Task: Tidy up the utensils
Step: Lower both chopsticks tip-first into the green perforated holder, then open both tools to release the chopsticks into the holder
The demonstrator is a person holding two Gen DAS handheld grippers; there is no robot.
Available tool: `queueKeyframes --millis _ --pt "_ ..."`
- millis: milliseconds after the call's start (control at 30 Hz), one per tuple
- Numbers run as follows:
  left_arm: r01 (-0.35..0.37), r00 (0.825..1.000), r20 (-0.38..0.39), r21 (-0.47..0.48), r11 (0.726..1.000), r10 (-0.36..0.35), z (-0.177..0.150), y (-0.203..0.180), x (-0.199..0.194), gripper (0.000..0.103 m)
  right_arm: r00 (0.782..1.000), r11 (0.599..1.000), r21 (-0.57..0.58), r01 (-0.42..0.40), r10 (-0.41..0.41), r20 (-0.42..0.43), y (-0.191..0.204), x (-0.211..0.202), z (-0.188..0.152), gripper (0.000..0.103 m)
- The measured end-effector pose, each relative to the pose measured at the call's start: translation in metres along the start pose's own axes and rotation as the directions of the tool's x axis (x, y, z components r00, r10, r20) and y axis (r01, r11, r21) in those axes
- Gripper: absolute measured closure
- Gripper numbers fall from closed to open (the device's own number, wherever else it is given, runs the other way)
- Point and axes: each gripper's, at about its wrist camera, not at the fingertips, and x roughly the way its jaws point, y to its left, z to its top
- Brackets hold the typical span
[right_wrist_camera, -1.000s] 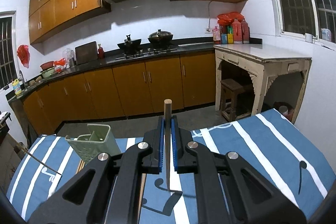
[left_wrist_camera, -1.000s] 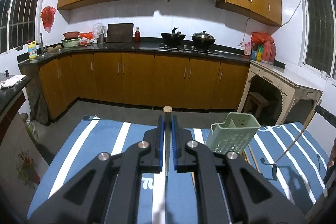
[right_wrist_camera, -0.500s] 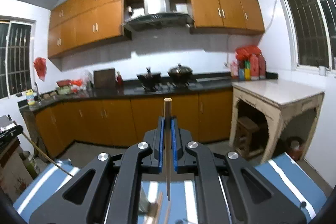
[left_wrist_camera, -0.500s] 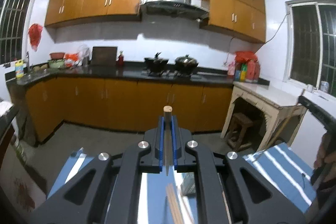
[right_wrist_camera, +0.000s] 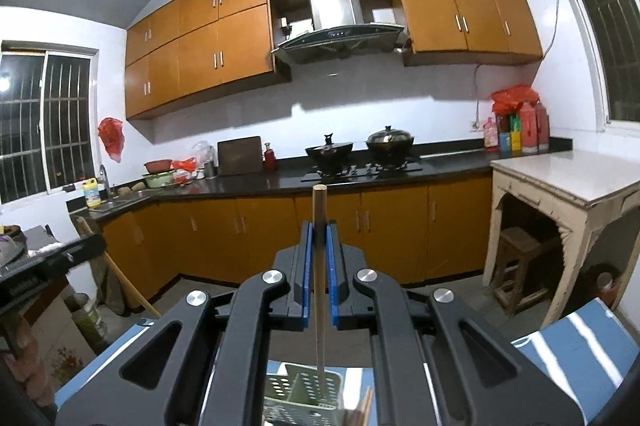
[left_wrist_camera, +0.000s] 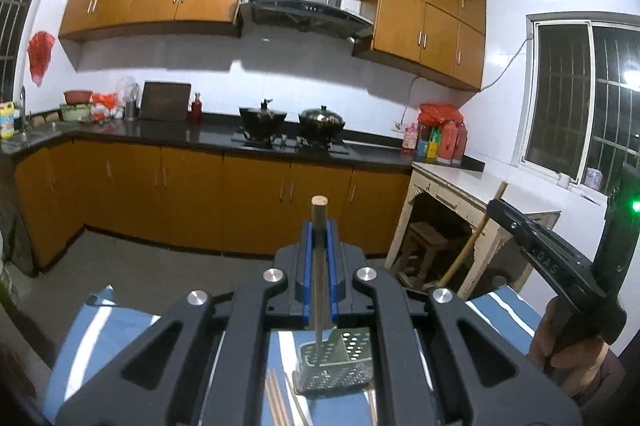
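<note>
Both grippers, left point(left_wrist_camera: 319, 250) and right point(right_wrist_camera: 319, 250), each clamped on an upright chopstick point(left_wrist_camera: 319, 266), have risen since a second ago, so the green perforated holder point(left_wrist_camera: 334, 366) on the striped cloth point(left_wrist_camera: 104, 330) now sits low, beneath their tips.

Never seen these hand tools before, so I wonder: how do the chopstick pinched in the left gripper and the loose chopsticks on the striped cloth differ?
The held chopstick stands upright, clamped in the left gripper; the loose chopsticks lie flat on the cloth. The held one hangs over the green perforated holder; the loose ones rest beside it. All look like plain wooden sticks.
</note>
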Motion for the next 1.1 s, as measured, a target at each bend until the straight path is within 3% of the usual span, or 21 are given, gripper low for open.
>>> queueKeyframes --millis 400,667,767,833,1100 --pt "0.004 0.997 -0.074 -0.039 0.999 -0.007 -0.04 0.011 0.048 0.095 0.996 0.997 0.077 -0.008 0.014 -0.083 -0.015 0.036 -0.038 0.096" --pt "-0.02 0.99 -0.142 -0.048 0.999 0.013 -0.058 0.02 0.073 0.094 0.989 0.991 0.131 -0.005 0.024 -0.145 -0.032 0.038 -0.052 0.095" --pt "-0.03 0.989 -0.145 -0.038 0.999 0.024 -0.062 0.019 0.07 0.086 0.988 0.992 0.125 0.005 0.014 -0.151 -0.034 0.033 -0.052 0.084" --pt "-0.037 0.99 -0.14 -0.031 0.999 0.032 -0.062 0.019 0.066 0.079 0.989 0.992 0.126 0.016 0.003 -0.147 -0.035 0.029 -0.053 0.065" --pt "-0.087 0.989 -0.123 -0.035 0.996 0.082 -0.07 0.028 0.034 0.072 0.987 0.992 0.118 0.051 -0.033 -0.156 -0.042 0.0 -0.054 0.063"
